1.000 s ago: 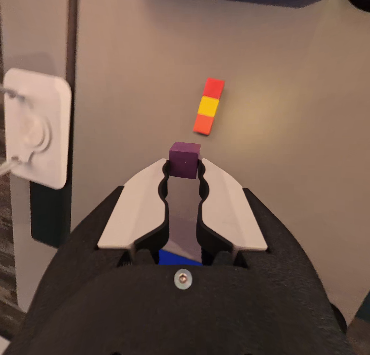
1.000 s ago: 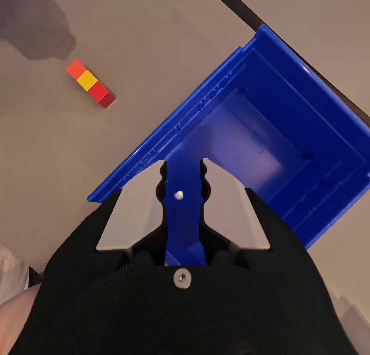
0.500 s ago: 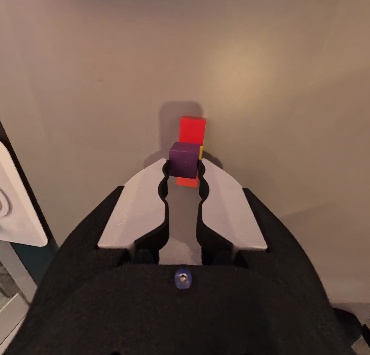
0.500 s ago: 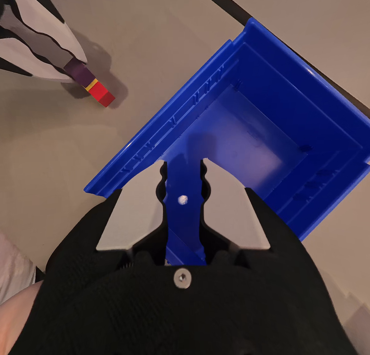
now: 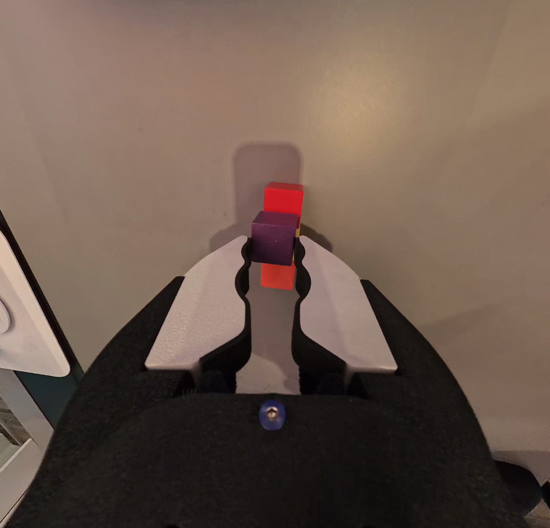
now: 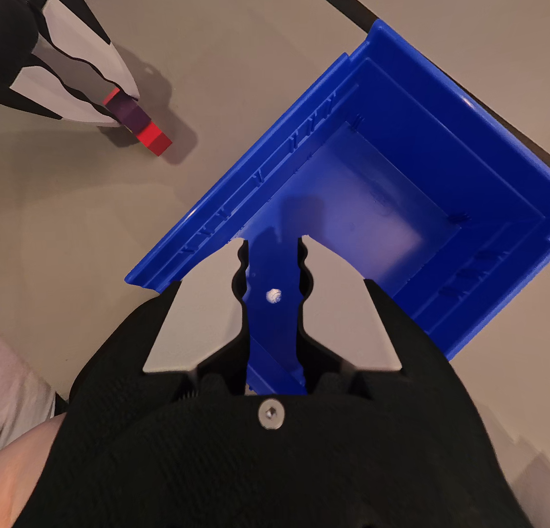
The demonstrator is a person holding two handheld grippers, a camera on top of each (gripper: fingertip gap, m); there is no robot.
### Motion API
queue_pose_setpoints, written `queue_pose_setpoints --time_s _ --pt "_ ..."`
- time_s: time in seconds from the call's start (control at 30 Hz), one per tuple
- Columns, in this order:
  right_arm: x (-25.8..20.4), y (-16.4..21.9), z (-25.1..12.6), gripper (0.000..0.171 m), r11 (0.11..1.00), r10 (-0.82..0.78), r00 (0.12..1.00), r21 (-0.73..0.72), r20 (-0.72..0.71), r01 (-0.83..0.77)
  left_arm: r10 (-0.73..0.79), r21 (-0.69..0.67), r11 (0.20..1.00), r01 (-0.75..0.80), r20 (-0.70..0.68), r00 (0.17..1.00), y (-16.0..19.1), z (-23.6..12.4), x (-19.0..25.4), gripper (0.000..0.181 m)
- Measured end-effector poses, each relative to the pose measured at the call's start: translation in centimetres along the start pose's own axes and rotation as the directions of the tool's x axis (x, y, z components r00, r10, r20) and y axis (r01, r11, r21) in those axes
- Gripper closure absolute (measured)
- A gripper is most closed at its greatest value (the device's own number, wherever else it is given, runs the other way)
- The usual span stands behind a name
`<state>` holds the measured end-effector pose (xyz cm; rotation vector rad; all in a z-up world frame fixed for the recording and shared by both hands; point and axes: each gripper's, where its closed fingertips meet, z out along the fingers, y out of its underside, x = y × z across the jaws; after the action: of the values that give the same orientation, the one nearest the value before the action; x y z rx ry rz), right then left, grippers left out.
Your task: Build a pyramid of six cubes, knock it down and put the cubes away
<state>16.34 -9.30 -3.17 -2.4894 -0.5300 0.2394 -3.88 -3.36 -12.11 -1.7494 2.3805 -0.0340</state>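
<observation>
Step in hand: building the second tier; three cubes form the base row and a fourth is being brought onto it, so the pyramid looks about half built.
Left gripper: fingers pinch the purple cube by its two sides, low over the row.
Base row: red cube at the far end, orange cube at the near end, yellow cube between them and almost wholly hidden; all lie on the desk.
Right gripper: fingers spread with nothing between them, hovering over the blue bin.
Next move, as a judgement: set the purple cube down across a seam between two base cubes, then part the fingers without nudging the row.
Left wrist view only: the orange end, a sliver of yellow, and a white plate at the desk's left edge.
Right wrist view only: the bin, whose visible floor holds no cubes, standing near the row, and the left gripper seen from the side.
Unclear: whether the purple cube already touches the row.
</observation>
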Motion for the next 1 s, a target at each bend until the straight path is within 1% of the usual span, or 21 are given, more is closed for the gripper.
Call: queue_pose_setpoints --time_s 0.33,0.4,0.43,0.57,0.63,0.7,0.83,0.93,1.0 --pt "0.2 0.4 0.3 0.137 1.000 0.008 1.000 -0.017 0.008 -0.008 0.001 -0.014 1.000 -0.001 -0.009 1.000 0.0 0.3 0.2 0.153" --pt "0.1 0.5 0.3 0.137 1.000 0.008 1.000 -0.021 0.014 -0.008 -0.019 0.004 1.000 0.020 -0.020 1.000 -0.2 0.2 0.3 0.139" --pt "0.1 0.5 0.4 0.137 1.000 0.007 1.000 -0.023 0.013 -0.007 -0.031 0.019 0.999 0.031 -0.017 0.999 -0.4 0.0 0.1 0.136" --pt "0.2 0.5 0.5 0.137 1.000 0.007 1.000 -0.025 0.012 -0.007 -0.044 0.111 0.993 0.046 -0.021 0.999 -1.6 -1.4 0.0 0.134" --pt "0.4 0.2 0.4 0.137 1.000 0.008 1.000 -0.014 0.000 -0.008 -0.046 0.140 0.989 0.040 0.037 0.998 -1.9 -2.3 -0.8 0.134" --pt "0.7 -0.5 0.0 0.137 1.000 0.015 1.000 0.027 -0.013 -0.015 -0.060 0.184 0.982 0.039 0.113 0.992 -2.2 -3.4 -1.6 0.133" --pt "1.9 -2.6 -1.8 0.137 0.986 0.049 0.995 0.161 -0.086 -0.035 -0.142 0.272 0.961 0.058 0.301 0.943 -2.3 -6.3 -3.6 0.135" --pt "2.9 -4.6 -3.7 0.135 0.955 0.097 0.985 0.293 -0.146 -0.050 -0.238 0.332 0.939 0.087 0.449 0.861 -1.8 -8.8 -5.3 0.136" --pt "3.6 -6.1 -5.2 0.132 0.917 0.143 0.972 0.395 -0.187 -0.059 -0.317 0.388 0.916 0.106 0.535 0.783 -1.3 -11.0 -6.6 0.139"
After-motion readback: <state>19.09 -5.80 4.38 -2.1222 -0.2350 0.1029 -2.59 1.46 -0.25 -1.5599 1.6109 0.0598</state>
